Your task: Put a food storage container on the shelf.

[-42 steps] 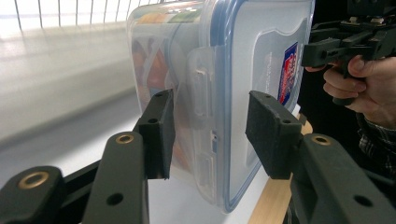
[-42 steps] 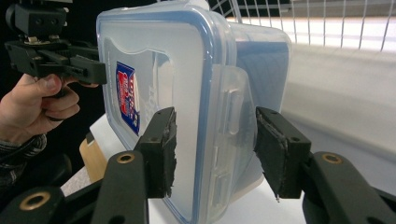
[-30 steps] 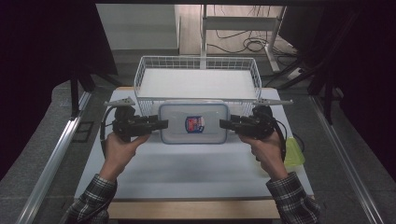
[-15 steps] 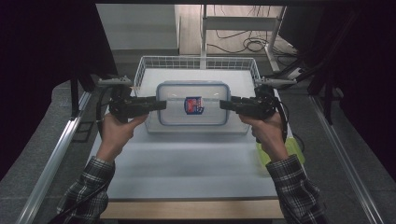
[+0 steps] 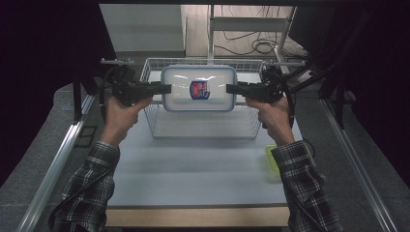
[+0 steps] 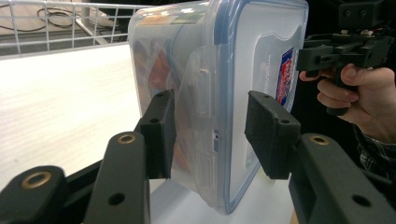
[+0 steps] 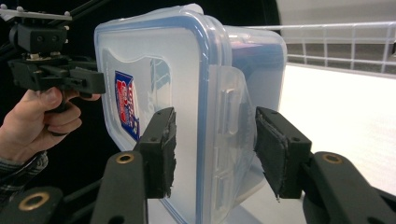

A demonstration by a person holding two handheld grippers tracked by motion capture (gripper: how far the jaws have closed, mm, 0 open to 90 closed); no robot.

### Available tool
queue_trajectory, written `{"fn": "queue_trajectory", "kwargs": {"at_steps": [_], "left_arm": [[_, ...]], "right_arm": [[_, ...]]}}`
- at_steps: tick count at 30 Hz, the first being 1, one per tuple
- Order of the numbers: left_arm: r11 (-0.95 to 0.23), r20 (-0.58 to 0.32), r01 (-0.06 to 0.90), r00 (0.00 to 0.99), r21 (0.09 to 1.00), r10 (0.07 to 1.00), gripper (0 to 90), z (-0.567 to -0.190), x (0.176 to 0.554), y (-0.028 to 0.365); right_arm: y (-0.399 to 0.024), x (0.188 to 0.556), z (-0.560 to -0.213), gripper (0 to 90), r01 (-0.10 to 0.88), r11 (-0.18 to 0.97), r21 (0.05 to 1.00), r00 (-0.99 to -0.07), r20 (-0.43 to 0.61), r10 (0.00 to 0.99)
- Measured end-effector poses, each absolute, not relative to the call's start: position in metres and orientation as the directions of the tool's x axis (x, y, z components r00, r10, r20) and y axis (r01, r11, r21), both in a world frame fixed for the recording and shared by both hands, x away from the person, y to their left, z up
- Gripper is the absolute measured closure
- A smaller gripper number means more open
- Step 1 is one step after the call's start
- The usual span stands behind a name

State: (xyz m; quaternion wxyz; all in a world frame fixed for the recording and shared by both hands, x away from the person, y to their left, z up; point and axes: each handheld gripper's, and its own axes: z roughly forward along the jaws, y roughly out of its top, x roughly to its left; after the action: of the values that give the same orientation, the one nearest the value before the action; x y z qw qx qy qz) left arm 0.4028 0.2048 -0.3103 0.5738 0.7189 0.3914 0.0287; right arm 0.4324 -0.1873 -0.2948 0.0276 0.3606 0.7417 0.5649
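Observation:
A clear plastic food container (image 5: pixel 198 89) with a blue-rimmed lid and a red-and-blue label hangs in the air over the white wire basket (image 5: pixel 203 129). My left gripper (image 5: pixel 167 88) is shut on its left end and my right gripper (image 5: pixel 229 88) on its right end, both held level. In the left gripper view the black pads (image 6: pixel 161 135) pinch the container (image 6: pixel 261 56) at its side latch. The right gripper view has the pads (image 7: pixel 161 149) clamped across the container (image 7: pixel 154 60) at the other latch. Coloured contents show faintly through the wall.
The basket stands at the far middle of the pale table (image 5: pixel 193 169). A yellow-green flat item (image 5: pixel 271 160) lies on the table's right side, partly under the right sleeve. Metal rails run along both table sides, and cables lie on the floor behind.
Both grippers have raised the container off the table in front of the basket and carried it away from the person, so that it hangs over the basket.

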Motion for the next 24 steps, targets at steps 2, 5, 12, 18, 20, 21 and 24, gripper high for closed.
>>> {"fn": "queue_trajectory", "kwargs": {"at_steps": [2, 5, 12, 18, 20, 21, 24], "left_arm": [[-0.032, -0.411, 0.532, 0.688, 0.846, 0.598, 54.1, -0.311, 0.408, 0.203], [-0.027, -0.419, 0.541, 0.681, 0.841, 0.601, 54.0, -0.313, 0.416, 0.201], [0.001, -0.452, 0.558, 0.671, 0.830, 0.587, 54.1, -0.320, 0.428, 0.199], [0.018, -0.454, 0.555, 0.661, 0.832, 0.597, 52.9, -0.321, 0.433, 0.197], [0.017, -0.451, 0.553, 0.661, 0.833, 0.599, 52.8, -0.321, 0.434, 0.197], [0.016, -0.449, 0.553, 0.659, 0.833, 0.603, 52.4, -0.321, 0.435, 0.197], [0.009, -0.437, 0.548, 0.657, 0.836, 0.614, 51.4, -0.320, 0.434, 0.195]], "right_arm": [[-0.188, 0.437, -0.294, 49.4, 0.514, 0.097, 0.852, -0.730, 0.375, 0.572], [-0.189, 0.446, -0.295, 49.1, 0.524, 0.095, 0.846, -0.722, 0.382, 0.577], [-0.192, 0.458, -0.299, 48.1, 0.542, 0.090, 0.835, -0.702, 0.391, 0.595], [-0.192, 0.462, -0.300, 47.6, 0.554, 0.055, 0.831, -0.676, 0.410, 0.612], [-0.192, 0.462, -0.300, 47.6, 0.555, 0.053, 0.830, -0.674, 0.411, 0.614], [-0.191, 0.462, -0.300, 47.5, 0.552, 0.053, 0.832, -0.673, 0.407, 0.618], [-0.191, 0.462, -0.301, 47.6, 0.550, 0.045, 0.834, -0.670, 0.408, 0.620]]}}
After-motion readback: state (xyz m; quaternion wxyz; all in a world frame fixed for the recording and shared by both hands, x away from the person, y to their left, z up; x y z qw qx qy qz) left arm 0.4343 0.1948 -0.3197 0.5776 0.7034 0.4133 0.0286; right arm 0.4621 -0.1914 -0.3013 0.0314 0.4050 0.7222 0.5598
